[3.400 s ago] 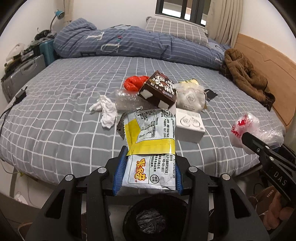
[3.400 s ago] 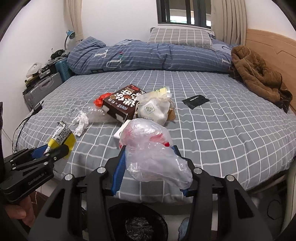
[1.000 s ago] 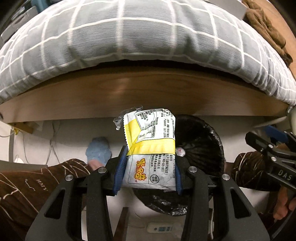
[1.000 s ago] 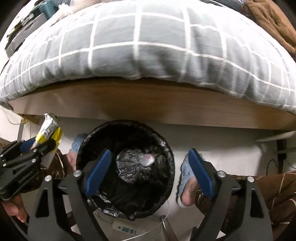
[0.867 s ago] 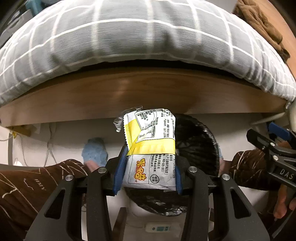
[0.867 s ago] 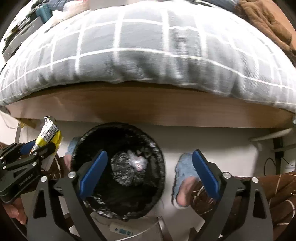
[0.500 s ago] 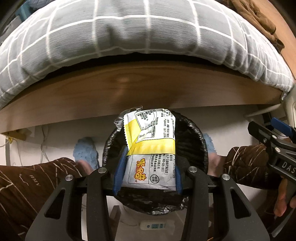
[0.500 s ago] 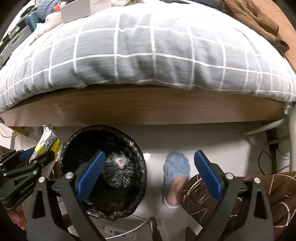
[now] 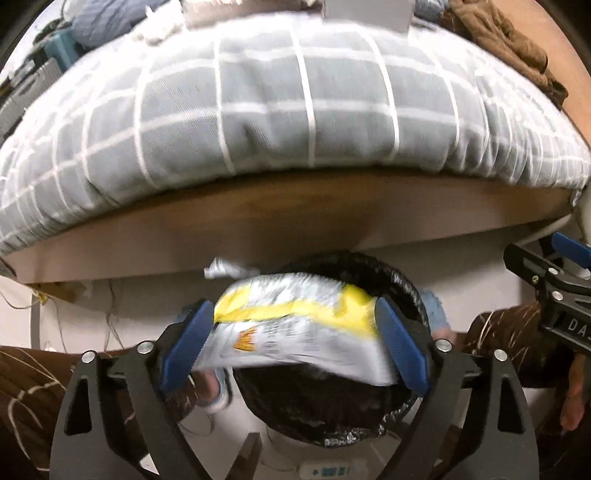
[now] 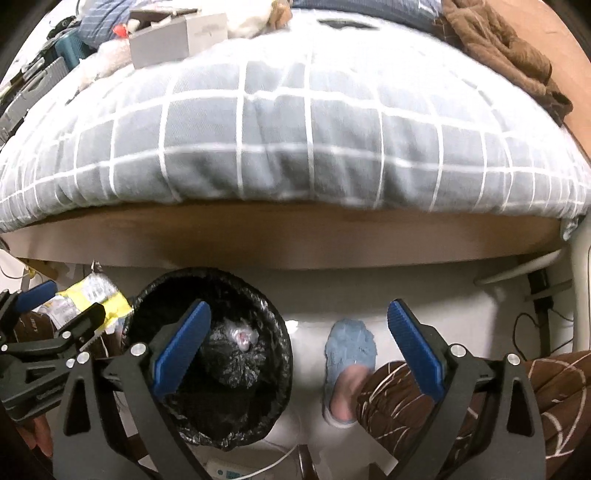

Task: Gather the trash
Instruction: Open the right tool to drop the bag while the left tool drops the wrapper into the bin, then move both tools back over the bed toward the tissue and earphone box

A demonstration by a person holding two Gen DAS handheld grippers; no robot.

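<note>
My left gripper (image 9: 295,343) is open wide over the black-lined trash bin (image 9: 402,284). The yellow and white snack wrapper (image 9: 295,332) lies blurred and tipped flat between its blue pads, above the bin's mouth. My right gripper (image 10: 295,350) is open and empty, to the right of the bin (image 10: 229,369). A clear plastic bag (image 10: 240,334) lies inside the bin. The left gripper (image 10: 55,325) with the wrapper (image 10: 92,295) shows at the right wrist view's left edge.
The bed with a grey checked cover (image 10: 295,129) and wooden frame (image 10: 295,236) stands just behind the bin. A grey box (image 10: 177,33) and other trash sit on the bed. My blue slipper (image 10: 349,362) and a power strip (image 10: 229,472) are on the floor.
My left gripper has opened and the snack wrapper has tipped over flat between the pads. The right gripper has shifted right, away from the bin.
</note>
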